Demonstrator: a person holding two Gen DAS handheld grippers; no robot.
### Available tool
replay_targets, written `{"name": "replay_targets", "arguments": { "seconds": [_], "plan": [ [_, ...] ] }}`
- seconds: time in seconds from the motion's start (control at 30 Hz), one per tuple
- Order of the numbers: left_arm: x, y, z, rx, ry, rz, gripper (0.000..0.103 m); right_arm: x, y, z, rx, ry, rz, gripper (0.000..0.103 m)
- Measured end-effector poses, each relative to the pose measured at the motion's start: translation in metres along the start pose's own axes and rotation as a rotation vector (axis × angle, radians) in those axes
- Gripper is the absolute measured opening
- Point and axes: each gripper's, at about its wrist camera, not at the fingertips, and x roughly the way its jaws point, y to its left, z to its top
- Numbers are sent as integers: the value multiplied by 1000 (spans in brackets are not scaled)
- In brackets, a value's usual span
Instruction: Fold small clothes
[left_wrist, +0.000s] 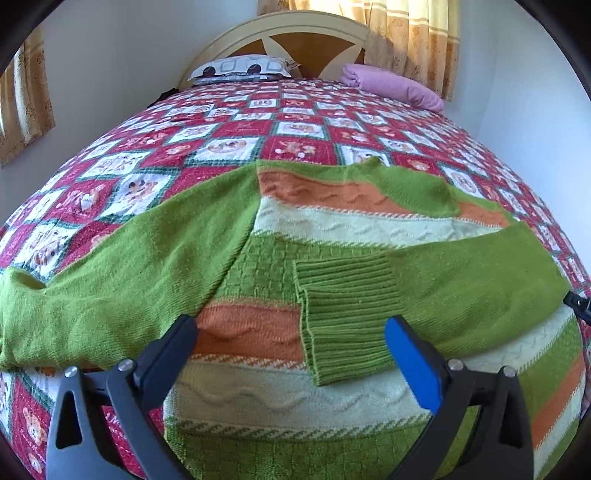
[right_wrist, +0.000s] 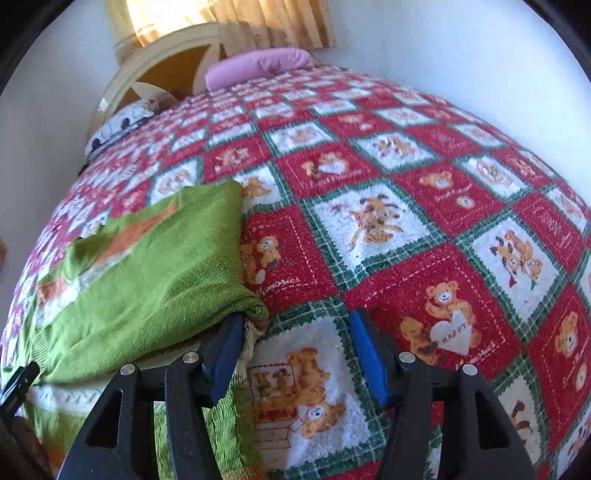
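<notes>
The striped knit sweater (left_wrist: 280, 229) lies flat on the bed's teddy-bear quilt (left_wrist: 229, 129), and everything here is placed against it. Left of its body, one green sleeve (left_wrist: 110, 280) is spread out across the quilt, unfolded; toward the right, the other sleeve is already laid across the chest with its ribbed cuff (left_wrist: 343, 317) resting on the orange and cream bands. The left hand-held gripper (left_wrist: 291, 343) hovers over the sweater's lower middle with its jaws spread wide and nothing between them. At the sweater's right edge, the right hand-held gripper (right_wrist: 295, 354) stands partly open and empty, one finger just beside the folded sleeve's bend (right_wrist: 207, 273), the other over bare quilt. The step in hand looks like bringing the spread sleeve inward; done well, that means pinching it near the cuff, lifting only enough to clear the knit, and laying it straight across so it matches the first sleeve without dragging the body askew. The left wrist view alone shows the unfolded sleeve and the cuff's placement; the right wrist view alone shows how the folded edge sits thick and slightly raised along the sweater's right side.
</notes>
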Motion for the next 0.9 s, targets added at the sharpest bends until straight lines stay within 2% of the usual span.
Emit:
{"name": "replay_targets", "arguments": {
  "seconds": [0.03, 0.1, 0.17, 0.2, 0.27, 0.33, 0.4, 0.47, 0.57, 0.63, 0.7, 0.77, 0.8, 0.9],
  "plan": [
    [1, 0, 0, -2, 2, -1, 103, -7, 4, -1, -33, -15, -35, 59],
    [3, -1, 0, 5, 11, 8, 103, -31, 13, 0, -88, -100, -118, 60],
    [7, -6, 0, 28, 27, 32, 103, -57, 24, 6, -138, -185, -132, 60],
    [8, -9, 0, 39, 33, 43, 103, -65, 30, 8, -156, -218, -131, 60],
    [8, -11, -1, 49, 33, 56, 103, -76, 50, 15, -223, -264, -32, 60],
    [8, -9, -1, 45, 33, 55, 103, -70, 72, 18, -283, -236, 120, 60],
    [8, -7, -1, 36, 34, 51, 103, -48, 87, 20, -307, -154, 212, 60],
    [8, -6, -1, 31, 34, 50, 103, -20, 91, 20, -289, -69, 202, 60],
    [8, -6, -2, 31, 36, 50, 103, 23, 78, 9, -266, 108, 168, 58],
    [9, -7, -1, 33, 37, 51, 103, 16, 78, -3, -339, 73, 161, 58],
    [9, -7, -1, 30, 37, 48, 103, 5, 80, -4, -353, 74, 140, 57],
    [9, -7, -1, 26, 36, 44, 103, -13, 82, -3, -364, 36, 104, 57],
    [8, -7, -1, 25, 35, 44, 103, -23, 90, 0, -375, -3, 104, 57],
    [8, -6, -1, 20, 32, 34, 103, -28, 112, 4, -401, -45, 134, 59]
  ]
}}
